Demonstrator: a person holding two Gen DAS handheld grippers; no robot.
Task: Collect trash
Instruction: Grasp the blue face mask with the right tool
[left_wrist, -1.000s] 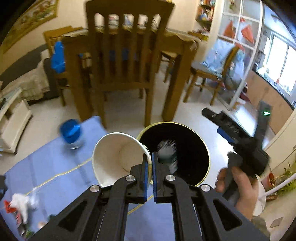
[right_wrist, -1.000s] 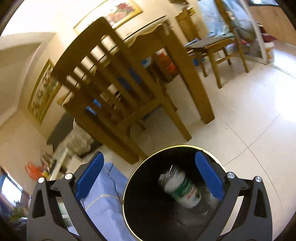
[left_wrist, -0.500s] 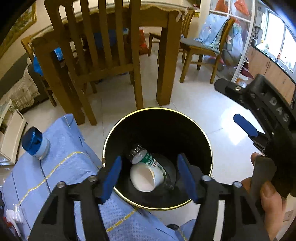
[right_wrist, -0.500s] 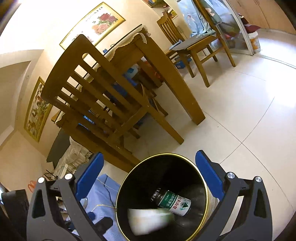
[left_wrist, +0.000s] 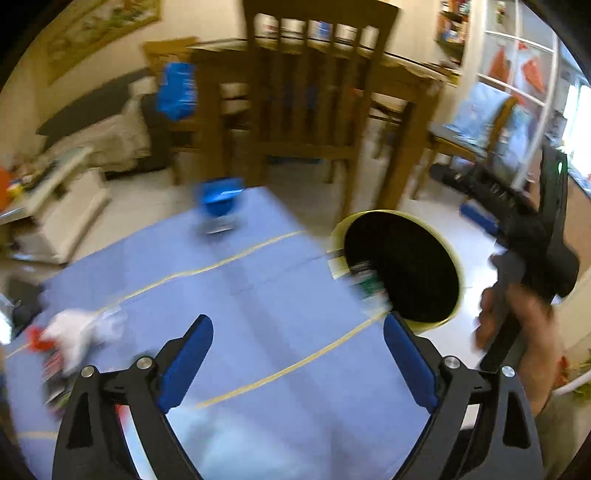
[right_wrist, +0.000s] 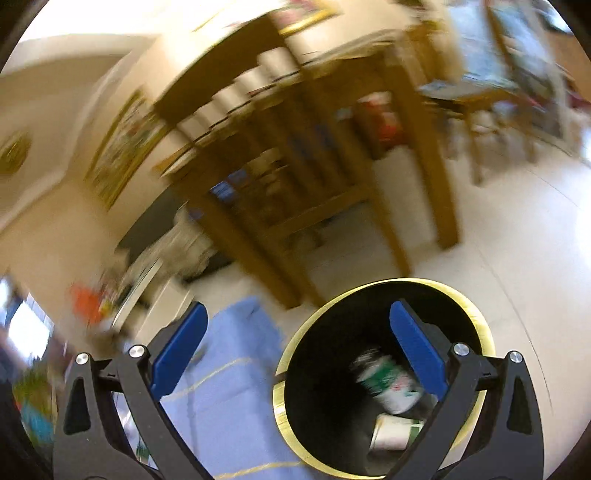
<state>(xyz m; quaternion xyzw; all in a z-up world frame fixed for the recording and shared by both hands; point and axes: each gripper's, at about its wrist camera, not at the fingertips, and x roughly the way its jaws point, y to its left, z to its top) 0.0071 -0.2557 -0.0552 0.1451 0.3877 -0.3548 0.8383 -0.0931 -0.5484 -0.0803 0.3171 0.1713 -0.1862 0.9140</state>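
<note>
Here, at the far left of the left wrist view, crumpled white trash (left_wrist: 79, 330) with red scraps is lying on the blue cloth (left_wrist: 258, 314) that is covering the table, off to the left of the left gripper (left_wrist: 297, 356). That gripper is being held over the cloth with its blue-padded fingers (left_wrist: 184, 363) spread wide and nothing between them. Farther back on the cloth, a blurred blue-capped jar (left_wrist: 219, 205) is standing near the far edge. To the right, just beside the cloth's edge, the black bin (left_wrist: 402, 266) with a yellow rim is seen; a green-labelled bottle is showing at its near left wall, smeared by motion. At the right edge, the right gripper (left_wrist: 506, 210) is being carried in a hand (left_wrist: 524, 325) beside the bin.

In the right wrist view, the blue cloth (right_wrist: 229, 369) is seen at lower left and the bin (right_wrist: 384, 376) at lower centre. The right gripper (right_wrist: 295, 345) is being held above the bin's mouth, its fingers (right_wrist: 417, 347) wide apart and empty. Inside the bin, the green-labelled bottle (right_wrist: 388, 384) is lying tilted, and a white paper cup (right_wrist: 393, 432) is lying on its side just below it. Behind, a wooden chair (right_wrist: 280, 177) is blurred.
</note>
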